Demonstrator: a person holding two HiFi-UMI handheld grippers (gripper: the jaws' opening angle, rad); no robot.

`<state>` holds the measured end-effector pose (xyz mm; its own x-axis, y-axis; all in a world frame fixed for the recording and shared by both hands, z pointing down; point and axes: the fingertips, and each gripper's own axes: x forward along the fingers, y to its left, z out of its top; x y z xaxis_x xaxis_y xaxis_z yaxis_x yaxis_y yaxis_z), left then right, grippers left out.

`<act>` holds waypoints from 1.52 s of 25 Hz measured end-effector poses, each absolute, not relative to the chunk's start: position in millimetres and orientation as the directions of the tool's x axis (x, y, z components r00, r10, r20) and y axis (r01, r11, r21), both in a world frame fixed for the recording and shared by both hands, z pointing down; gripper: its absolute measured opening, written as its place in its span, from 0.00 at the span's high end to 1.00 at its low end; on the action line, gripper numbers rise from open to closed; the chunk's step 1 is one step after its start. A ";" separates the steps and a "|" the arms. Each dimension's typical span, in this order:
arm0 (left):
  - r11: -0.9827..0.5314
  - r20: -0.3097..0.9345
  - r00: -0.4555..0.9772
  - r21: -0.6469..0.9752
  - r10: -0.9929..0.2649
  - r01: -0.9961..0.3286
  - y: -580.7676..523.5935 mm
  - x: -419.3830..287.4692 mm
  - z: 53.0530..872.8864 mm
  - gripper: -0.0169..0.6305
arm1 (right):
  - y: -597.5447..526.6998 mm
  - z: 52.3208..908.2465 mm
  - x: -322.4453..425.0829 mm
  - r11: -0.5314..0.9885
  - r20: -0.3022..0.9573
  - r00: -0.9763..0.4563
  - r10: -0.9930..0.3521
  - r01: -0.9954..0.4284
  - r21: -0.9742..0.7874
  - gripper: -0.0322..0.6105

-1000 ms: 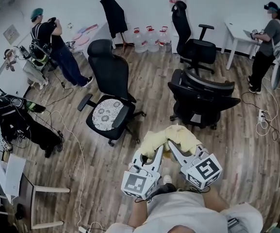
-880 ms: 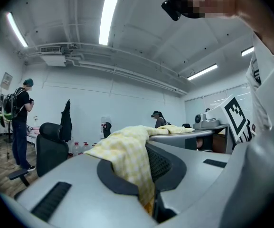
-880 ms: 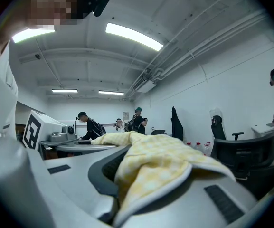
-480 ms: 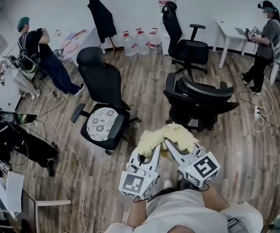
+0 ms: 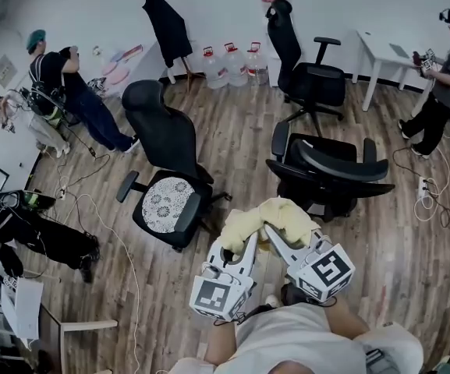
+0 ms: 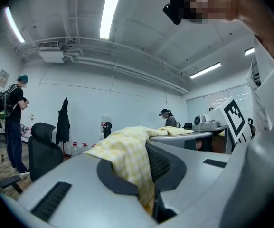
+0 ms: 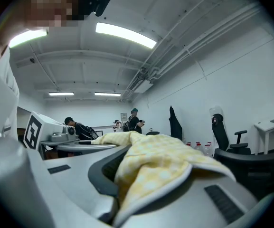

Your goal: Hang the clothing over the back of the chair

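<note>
A pale yellow checked garment [image 5: 275, 216] is bunched between both grippers in front of the person. My left gripper [image 5: 249, 240] is shut on the garment's left part [image 6: 127, 156]. My right gripper [image 5: 271, 232] is shut on its right part [image 7: 151, 167]. Both point level, side by side. Just beyond the cloth stands a black office chair [image 5: 330, 170] with its curved back toward me. Another black chair with a white lace seat cover [image 5: 166, 197] stands to the left.
A third black chair [image 5: 306, 76] stands at the back by several water jugs [image 5: 232, 61]. A dark coat hangs on a stand [image 5: 162, 18]. People stand at far left [image 5: 65, 84] and far right [image 5: 447, 84]. Cables [image 5: 108, 232] and a power strip [image 5: 421, 189] lie on the wood floor.
The view has advanced across the room: the chairs sit closer and lower in the head view. Both grippers keep the same hold on the garment.
</note>
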<state>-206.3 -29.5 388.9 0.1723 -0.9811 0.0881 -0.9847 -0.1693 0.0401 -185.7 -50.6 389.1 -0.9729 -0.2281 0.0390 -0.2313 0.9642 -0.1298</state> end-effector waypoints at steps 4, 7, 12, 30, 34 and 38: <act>-0.136 0.076 0.138 0.035 -0.987 -0.990 -54.8 -212.4 386.9 0.93 | -75.4 389.3 -191.9 0.971 0.030 -0.980 -0.198 -0.200 -0.133 0.89; -0.113 0.078 0.116 0.034 -0.990 -0.993 -72.7 -215.1 384.7 0.93 | -94.2 386.6 -195.0 0.975 0.026 -0.984 -0.177 -0.179 -0.133 0.89; -0.081 0.083 0.082 0.019 -0.993 -0.997 -96.2 -216.9 380.7 0.93 | -119.6 384.9 -199.9 0.979 0.010 -0.990 -0.141 -0.141 -0.149 0.89; -0.037 0.070 0.037 0.001 -0.997 -0.999 -139.8 -254.2 374.6 0.93 | -164.3 379.1 -239.0 0.984 -0.008 -0.996 -0.093 -0.090 -0.155 0.89; -0.060 0.055 0.060 0.005 -0.997 -0.998 -152.9 -269.1 372.5 0.93 | -177.0 376.7 -252.4 0.983 0.000 -0.993 -0.114 -0.113 -0.146 0.89; -0.082 0.043 0.082 0.011 -0.996 -0.997 -166.4 -286.8 369.6 0.93 | -190.8 372.7 -269.8 0.980 0.004 -0.990 -0.140 -0.139 -0.141 0.89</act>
